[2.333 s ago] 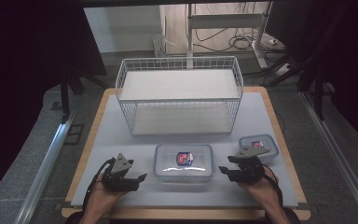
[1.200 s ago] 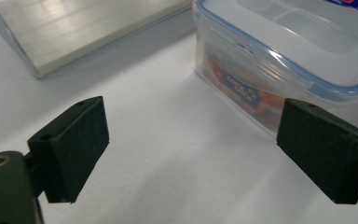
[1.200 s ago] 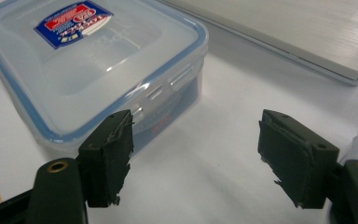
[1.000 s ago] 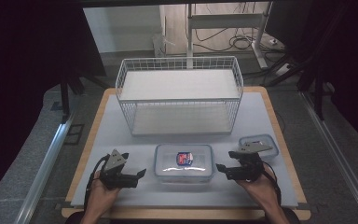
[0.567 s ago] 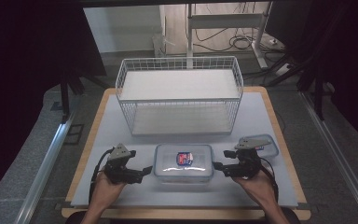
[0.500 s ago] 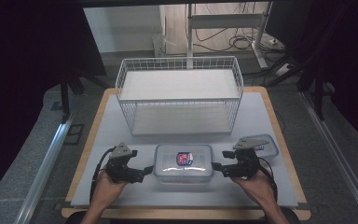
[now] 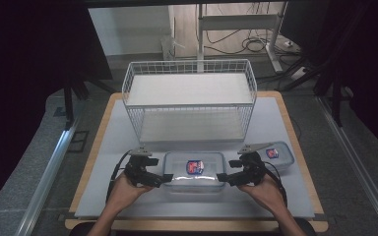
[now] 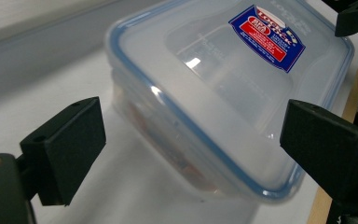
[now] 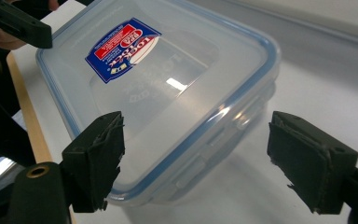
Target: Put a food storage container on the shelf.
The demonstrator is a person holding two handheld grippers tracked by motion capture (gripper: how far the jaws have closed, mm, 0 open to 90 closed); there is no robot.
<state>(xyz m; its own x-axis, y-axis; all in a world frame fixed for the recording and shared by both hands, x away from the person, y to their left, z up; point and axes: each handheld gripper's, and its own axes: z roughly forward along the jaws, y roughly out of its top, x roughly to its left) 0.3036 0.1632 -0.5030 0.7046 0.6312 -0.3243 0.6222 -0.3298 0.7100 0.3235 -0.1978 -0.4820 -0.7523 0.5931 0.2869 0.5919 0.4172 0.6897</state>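
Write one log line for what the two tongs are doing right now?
left tongs: open, at box end | right tongs: open, at other end | box: lid on, on table, not gripped | basket: behind box

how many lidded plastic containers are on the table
2: the large container lies at the table's near edge between the two grippers; the small container lies to its right, partly behind the right gripper.

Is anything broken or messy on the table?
Mostly tidy: the big box, the small box and the wire basket sit straight, nothing spilled. One odd thing: in the right gripper view the black pads of the right gripper look ragged and chipped at their edges.
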